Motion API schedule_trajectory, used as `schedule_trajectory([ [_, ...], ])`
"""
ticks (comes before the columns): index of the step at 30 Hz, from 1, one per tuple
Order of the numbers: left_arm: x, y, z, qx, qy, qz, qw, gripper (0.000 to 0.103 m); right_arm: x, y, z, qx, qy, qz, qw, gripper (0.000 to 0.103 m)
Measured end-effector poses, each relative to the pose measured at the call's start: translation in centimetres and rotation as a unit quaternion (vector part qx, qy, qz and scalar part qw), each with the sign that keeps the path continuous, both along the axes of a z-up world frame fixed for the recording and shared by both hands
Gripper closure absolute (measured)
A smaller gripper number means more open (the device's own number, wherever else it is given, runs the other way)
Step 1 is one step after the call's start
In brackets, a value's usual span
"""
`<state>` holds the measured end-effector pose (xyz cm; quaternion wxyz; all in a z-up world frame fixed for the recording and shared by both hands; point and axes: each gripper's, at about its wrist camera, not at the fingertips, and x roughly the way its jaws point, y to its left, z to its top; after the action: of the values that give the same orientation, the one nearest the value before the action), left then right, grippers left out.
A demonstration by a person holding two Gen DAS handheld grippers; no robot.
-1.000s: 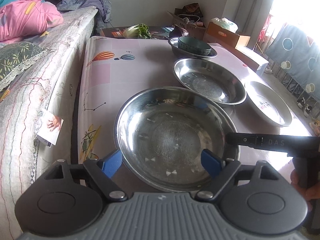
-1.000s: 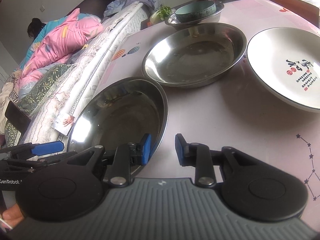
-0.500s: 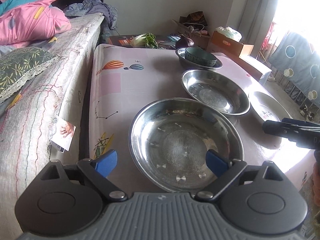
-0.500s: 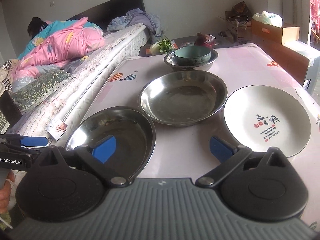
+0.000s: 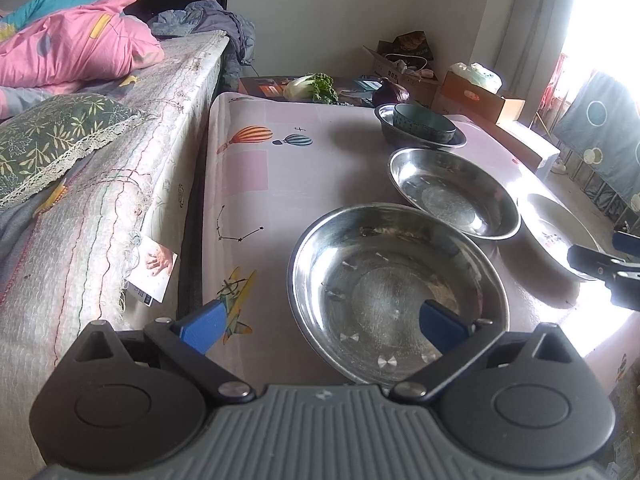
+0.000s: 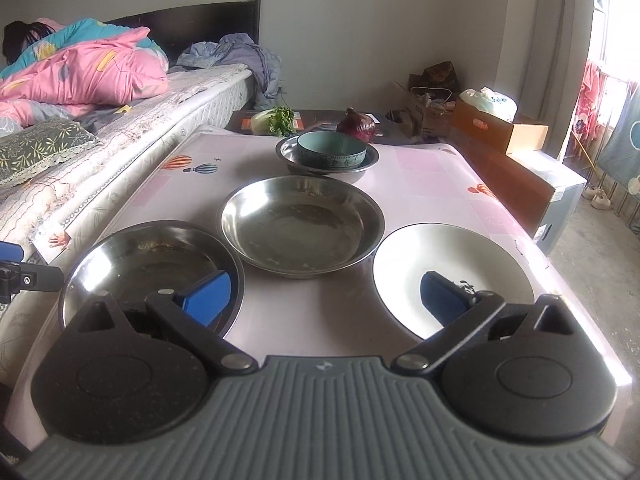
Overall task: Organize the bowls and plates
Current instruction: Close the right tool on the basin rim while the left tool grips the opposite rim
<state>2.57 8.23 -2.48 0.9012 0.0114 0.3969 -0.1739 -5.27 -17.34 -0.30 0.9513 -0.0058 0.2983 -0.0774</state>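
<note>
The near steel plate (image 6: 152, 268) lies flat at the table (image 6: 432, 176) front; second steel plate (image 6: 300, 224) just behind, white plate (image 6: 452, 268) right, bowls (image 6: 330, 152) nested farthest. Both grippers (image 5: 320, 322) (image 6: 324, 298) hover spread and empty, probably choosing what to stack.

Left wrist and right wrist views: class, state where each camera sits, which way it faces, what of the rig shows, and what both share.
Left wrist: on the left gripper, facing across the table over the near steel dish; open fingers show.
Right wrist: on the right gripper, facing the bed headboard; open fingers show.
Shared: steel dishes, white plate, green bowl.
</note>
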Motion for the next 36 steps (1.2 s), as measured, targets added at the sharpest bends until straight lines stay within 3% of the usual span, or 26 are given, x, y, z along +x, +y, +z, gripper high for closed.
schedule_trajectory([
  [11, 0.2, -0.9, -0.5, -0.005, -0.004, -0.031, 0.9995, 0.0, 0.6, 0.2, -1.4, 0.083, 0.007, 0.03, 0.996, 0.001],
  [20, 0.4, -1.1, -1.0, 0.002, -0.002, -0.027, 0.9996, 0.0, 1.8, -0.1, -2.8, 0.175, 0.007, 0.039, 0.984, 0.001],
  [26, 0.8, -1.7, -1.6, 0.014, 0.004, -0.033, 0.9993, 0.008, 2.8, 0.1, -4.4, 0.209, 0.014, 0.046, 0.977, 0.003],
  [29, 1.3, -2.1, -2.0, 0.021, 0.014, -0.035, 0.9991, 0.017, 3.8, 0.2, -5.4, 0.221, 0.021, 0.052, 0.974, 0.011],
  [36, 2.2, -2.5, -3.1, 0.035, 0.033, -0.031, 0.9983, 0.035, 6.6, 0.7, -7.2, 0.226, 0.055, 0.071, 0.97, 0.051],
])
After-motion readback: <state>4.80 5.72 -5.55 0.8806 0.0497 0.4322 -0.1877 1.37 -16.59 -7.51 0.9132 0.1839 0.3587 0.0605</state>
